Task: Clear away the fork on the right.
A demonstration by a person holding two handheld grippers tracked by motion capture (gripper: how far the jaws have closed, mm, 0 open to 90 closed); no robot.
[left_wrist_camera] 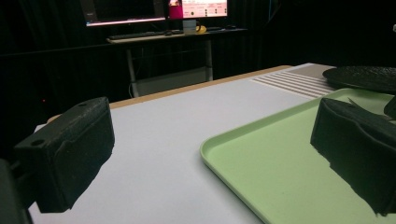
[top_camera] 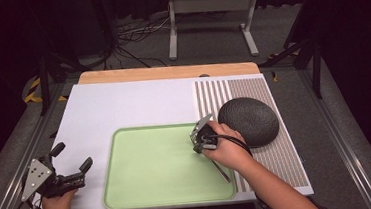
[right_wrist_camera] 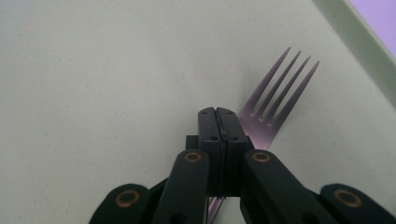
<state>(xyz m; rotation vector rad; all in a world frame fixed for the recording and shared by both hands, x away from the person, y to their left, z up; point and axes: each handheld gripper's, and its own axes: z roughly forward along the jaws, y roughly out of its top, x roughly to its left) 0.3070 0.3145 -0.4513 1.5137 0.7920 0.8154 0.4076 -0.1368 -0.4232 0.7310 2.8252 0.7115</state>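
Observation:
A metal fork (right_wrist_camera: 275, 98) lies low over the light green tray (top_camera: 145, 188), its tines pointing past my right gripper's tips. My right gripper (top_camera: 197, 148) is over the tray's right part, jaws pressed together with the fork's neck running under and between them. The fork's handle (top_camera: 222, 173) trails back toward the tray's near right corner. At the white table's left edge my left gripper (top_camera: 72, 157) is held open with nothing between its pads (left_wrist_camera: 70, 154). The tray edge (left_wrist_camera: 233, 140) lies just ahead of it.
A dark grey domed object (top_camera: 249, 121) rests on a striped mat (top_camera: 278, 157) right of the tray, close to my right hand. The white board (top_camera: 123, 104) stretches behind the tray. A metal stand (top_camera: 211, 17) and cables are on the floor beyond the table.

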